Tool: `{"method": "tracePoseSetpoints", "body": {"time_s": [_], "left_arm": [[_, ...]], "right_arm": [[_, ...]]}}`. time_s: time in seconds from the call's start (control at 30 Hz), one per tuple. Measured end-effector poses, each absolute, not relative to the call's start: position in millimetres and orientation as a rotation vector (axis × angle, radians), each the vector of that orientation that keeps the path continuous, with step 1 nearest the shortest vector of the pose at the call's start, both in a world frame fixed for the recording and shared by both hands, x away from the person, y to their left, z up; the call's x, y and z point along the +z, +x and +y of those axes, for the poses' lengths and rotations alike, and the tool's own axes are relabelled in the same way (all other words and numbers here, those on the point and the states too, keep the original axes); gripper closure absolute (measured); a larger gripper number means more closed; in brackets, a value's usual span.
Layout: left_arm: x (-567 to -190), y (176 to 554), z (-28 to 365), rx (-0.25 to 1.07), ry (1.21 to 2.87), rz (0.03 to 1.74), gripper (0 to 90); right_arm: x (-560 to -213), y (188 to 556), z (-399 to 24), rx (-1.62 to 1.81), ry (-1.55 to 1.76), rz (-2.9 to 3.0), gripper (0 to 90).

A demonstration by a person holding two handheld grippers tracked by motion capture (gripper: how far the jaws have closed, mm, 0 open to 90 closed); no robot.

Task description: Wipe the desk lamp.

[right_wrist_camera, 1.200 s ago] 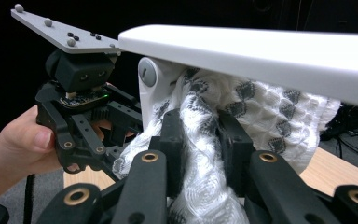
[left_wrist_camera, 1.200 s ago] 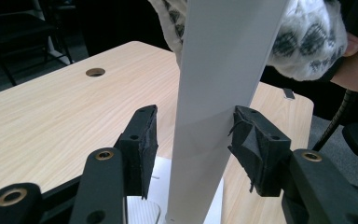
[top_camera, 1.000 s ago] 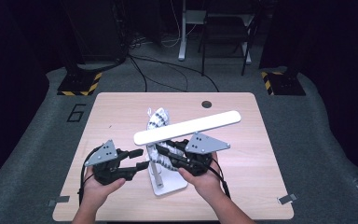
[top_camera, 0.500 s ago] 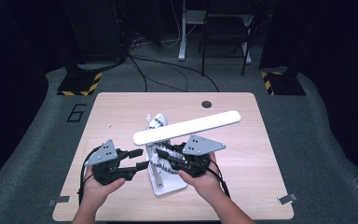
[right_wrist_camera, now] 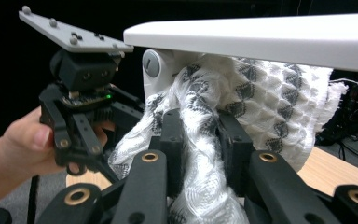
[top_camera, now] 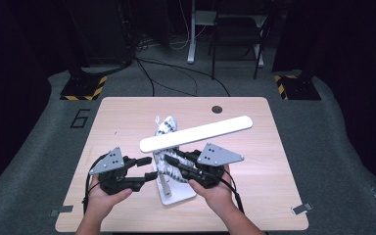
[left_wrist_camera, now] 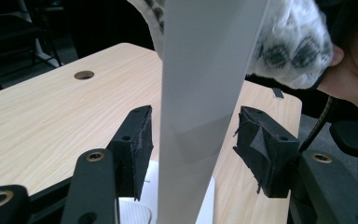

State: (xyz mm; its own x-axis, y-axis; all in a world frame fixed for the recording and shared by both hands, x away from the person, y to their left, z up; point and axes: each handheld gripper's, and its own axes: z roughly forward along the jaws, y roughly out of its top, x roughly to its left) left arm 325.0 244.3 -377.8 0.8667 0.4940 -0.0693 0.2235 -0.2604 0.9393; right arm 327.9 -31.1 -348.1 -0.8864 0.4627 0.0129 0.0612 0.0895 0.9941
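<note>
Right gripper (right_wrist_camera: 200,154): we see it clamped on the patterned cloth (right_wrist_camera: 261,102) at frame centre.
Left gripper (left_wrist_camera: 191,149): jaws just widened, straddling the lamp post (left_wrist_camera: 205,93) untouched.
Lamp base (top_camera: 176,193): mostly hidden.

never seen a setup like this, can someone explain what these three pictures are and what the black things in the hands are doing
A person sits at a light wooden table holding a black two-jaw gripper in each hand. One picture comes from a camera above; the other two come from cameras riding on the grippers, looking along their jaws. On the table stands a white desk lamp with a long flat head, a slim post and a flat base. A white knitted cloth with dark diamond marks hangs over the post. The right gripper is shut on a bunched fold of that cloth. The left gripper has its jaws either side of the lamp post; they have just been opening and do not touch it.
</note>
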Motion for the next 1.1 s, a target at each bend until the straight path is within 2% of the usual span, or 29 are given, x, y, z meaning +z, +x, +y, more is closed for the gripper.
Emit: {"method": "tracePoseSetpoints", "body": {"time_s": [0.5,0.67,0.77,1.1], "left_arm": [[-388.9,329.7,230.7,0.293,1.879,0.532,44.1],[-392.4,331.8,227.8,0.3,1.879,0.535,46.1],[-394.4,332.4,226.9,0.307,1.87,0.534,51.0],[-396.1,335.3,227.7,0.304,1.868,0.481,52.5]], "right_arm": [[-357.4,321.2,-26.3,1.926,0.552,1.957,75.2],[-358.0,317.5,-25.7,1.927,0.57,1.939,75.2],[-358.8,315.8,-25.1,1.934,0.58,1.927,75.3],[-359.9,308.2,-21.9,1.889,0.579,1.867,75.5]]}}
